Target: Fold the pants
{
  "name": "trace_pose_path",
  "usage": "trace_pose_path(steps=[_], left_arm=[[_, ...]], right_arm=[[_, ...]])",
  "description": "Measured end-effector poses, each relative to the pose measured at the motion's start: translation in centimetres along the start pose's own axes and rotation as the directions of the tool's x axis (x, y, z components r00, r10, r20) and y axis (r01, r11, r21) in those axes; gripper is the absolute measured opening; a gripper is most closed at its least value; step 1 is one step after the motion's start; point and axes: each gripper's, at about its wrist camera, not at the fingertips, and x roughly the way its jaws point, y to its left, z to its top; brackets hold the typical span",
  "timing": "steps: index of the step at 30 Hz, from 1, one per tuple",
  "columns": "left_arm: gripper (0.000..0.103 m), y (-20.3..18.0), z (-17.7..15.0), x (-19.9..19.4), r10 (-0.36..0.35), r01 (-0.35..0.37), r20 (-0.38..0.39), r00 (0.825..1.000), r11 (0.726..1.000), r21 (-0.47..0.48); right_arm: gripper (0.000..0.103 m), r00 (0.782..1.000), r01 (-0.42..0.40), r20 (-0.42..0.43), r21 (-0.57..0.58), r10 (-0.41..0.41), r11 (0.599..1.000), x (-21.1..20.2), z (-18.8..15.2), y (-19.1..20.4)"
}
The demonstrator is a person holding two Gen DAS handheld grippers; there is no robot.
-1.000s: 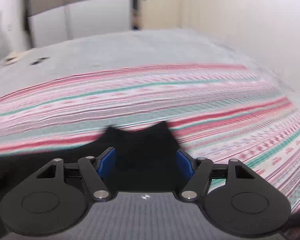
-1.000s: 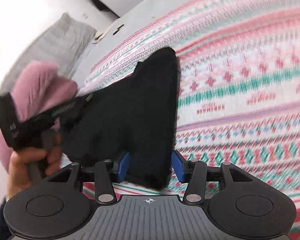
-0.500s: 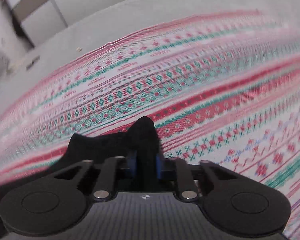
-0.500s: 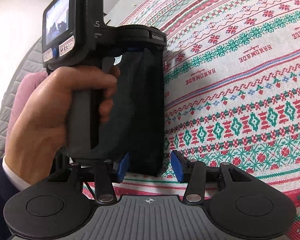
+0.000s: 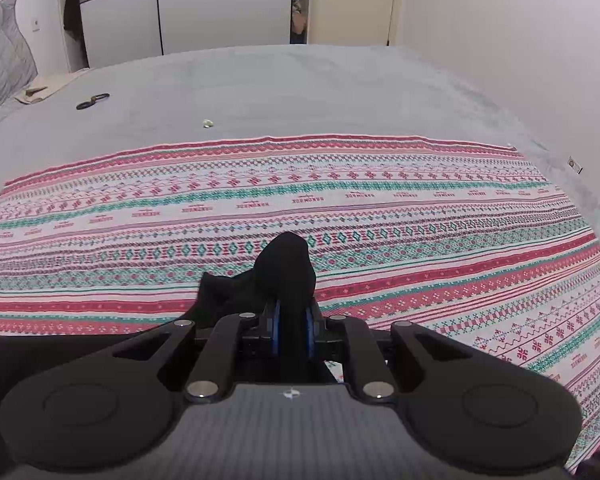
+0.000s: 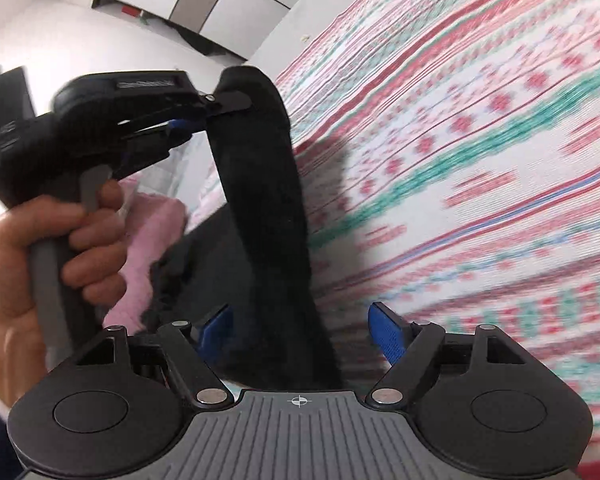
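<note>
The black pants (image 5: 286,272) hang as a bunched fold over the red, green and white patterned cloth (image 5: 380,208). My left gripper (image 5: 293,326) is closing, its blue pads pressed on that fold. In the right wrist view, a hand (image 6: 40,248) holds the left gripper (image 6: 204,114) up at the left. A long strip of the pants (image 6: 260,200) runs down from it. My right gripper (image 6: 302,330) is opening. Its blue pads stand wide apart with the strip loose between them, and the right pad is clear of the fabric.
The patterned cloth lies on a grey bed (image 5: 260,88). A pink garment (image 6: 152,240) sits behind the hand. A grey pillow (image 5: 0,60), a beige item (image 5: 40,88) and a small dark object (image 5: 92,101) lie at the bed's far left. A white wall (image 5: 520,60) borders the right.
The left jaws shut on the pants fold and lifted it. The right jaws spread apart and let go of the fabric they held.
</note>
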Motion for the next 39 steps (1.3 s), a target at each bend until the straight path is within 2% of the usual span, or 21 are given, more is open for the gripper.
trace_pose_path(steps=[1,2,3,4,9,14,19,21,23,26,28,31,33,34,35,37,39], left_arm=[[0.046,0.1,0.1,0.0,0.004,-0.004,0.002,1.000,1.000,-0.007],[0.045,0.3,0.3,0.1,0.012,-0.012,0.005,1.000,1.000,-0.016],[0.045,0.3,0.4,0.4,0.006,-0.006,0.001,1.000,1.000,-0.031],[0.045,0.5,0.5,0.7,-0.006,0.006,-0.005,1.000,0.999,-0.054],[0.044,-2.6,2.3,0.6,-0.074,0.074,-0.008,0.997,0.994,-0.078],[0.044,-9.5,5.2,0.2,-0.186,0.186,0.006,0.983,0.981,-0.055],[0.044,-18.3,7.5,-0.3,-0.316,0.316,0.020,0.949,0.948,-0.027],[0.044,-20.9,7.3,1.0,-0.318,0.318,-0.015,0.948,0.948,-0.002],[0.044,-22.1,6.6,2.7,-0.307,0.307,-0.046,0.951,0.952,0.003],[0.044,-22.3,6.0,3.7,-0.316,0.316,-0.059,0.947,0.949,-0.007],[0.044,-21.4,6.2,3.8,-0.329,0.329,-0.057,0.943,0.944,-0.008],[0.045,-20.4,6.6,3.1,-0.331,0.333,-0.068,0.941,0.943,0.016],[0.052,-19.4,6.7,3.0,-0.385,0.389,-0.096,0.918,0.921,0.031],[0.062,-18.6,6.6,2.9,-0.400,0.404,-0.094,0.912,0.915,0.018],[0.076,-17.5,6.2,2.8,-0.410,0.412,-0.082,0.908,0.911,0.001],[0.090,-15.0,5.1,2.8,-0.404,0.403,-0.034,0.914,0.915,-0.032],[0.091,-12.6,3.9,2.9,-0.400,0.398,-0.007,0.916,0.913,-0.091]], right_arm=[[0.075,1.000,-0.017,0.007,0.000,0.017,1.000,0.5,-0.2,0.1],[0.052,1.000,-0.030,0.009,-0.015,0.030,0.999,0.8,-0.4,0.5],[0.034,1.000,-0.025,0.012,-0.045,0.026,0.999,0.9,-0.6,1.1],[0.010,1.000,0.015,0.018,-0.082,-0.014,0.997,0.9,-0.8,1.8],[0.008,0.996,0.057,0.078,-0.077,-0.051,0.995,-2.5,0.1,3.2],[0.008,0.981,0.099,0.169,-0.039,-0.091,0.994,-9.3,2.1,2.3],[0.008,0.946,0.142,0.288,0.051,-0.151,0.988,-18.8,4.9,-1.9],[0.008,0.923,0.174,0.333,0.090,-0.194,0.981,-22.1,5.5,-3.8],[0.008,0.906,0.218,0.343,0.120,-0.246,0.969,-23.9,5.8,-5.5],[0.008,0.903,0.268,0.320,0.105,-0.288,0.958,-24.5,5.5,-6.2],[0.009,0.899,0.294,0.318,0.069,-0.301,0.953,-23.3,4.8,-5.2],[0.009,0.898,0.293,0.331,0.040,-0.290,0.955,-22.3,4.5,-4.1],[0.009,0.900,0.281,0.334,0.042,-0.279,0.959,-21.9,4.7,-3.7],[0.009,0.901,0.272,0.337,0.055,-0.275,0.961,-21.8,4.8,-3.7],[0.009,0.900,0.264,0.340,0.074,-0.273,0.962,-22.0,4.8,-3.8],[0.009,0.894,0.252,0.346,0.137,-0.284,0.958,-21.7,5.2,-4.7],[0.009,0.890,0.247,0.338,0.209,-0.307,0.946,-21.6,5.4,-5.9]])
